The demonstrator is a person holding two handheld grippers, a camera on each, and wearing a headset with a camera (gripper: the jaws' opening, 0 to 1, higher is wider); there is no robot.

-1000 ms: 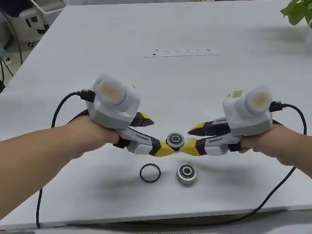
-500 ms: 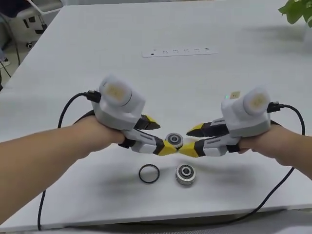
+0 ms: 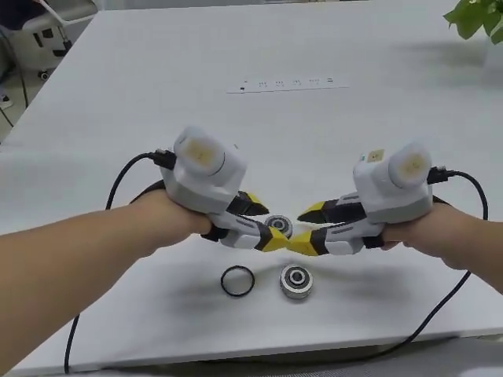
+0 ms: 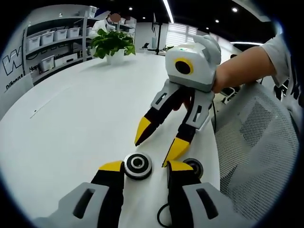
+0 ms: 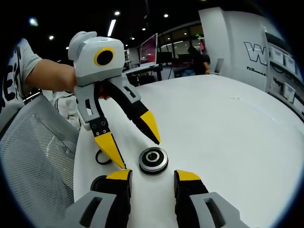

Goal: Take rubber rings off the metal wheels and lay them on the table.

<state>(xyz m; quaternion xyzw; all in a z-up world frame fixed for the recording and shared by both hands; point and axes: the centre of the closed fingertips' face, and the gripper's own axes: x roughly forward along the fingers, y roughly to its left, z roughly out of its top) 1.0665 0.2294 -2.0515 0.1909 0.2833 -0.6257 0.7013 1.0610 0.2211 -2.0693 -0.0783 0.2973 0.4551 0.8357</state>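
I hold the left gripper [image 3: 266,223] and right gripper [image 3: 303,226] nose to nose, both with jaws spread and gripping nothing, around a metal wheel [image 3: 277,225] on the table [image 3: 330,47]; a rubber ring [image 3: 237,280] lies loose beside a second wheel [image 3: 295,280], so I judge this wheel is next; one gripper must pin it while the other peels. My gripper views show it lying flat at the tips; the head view half hides it.

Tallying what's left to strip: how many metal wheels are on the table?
2. The far wheel sits between the left tongs and right tongs; the near wheel lies toward the person, beside a loose ring. None seems hidden.
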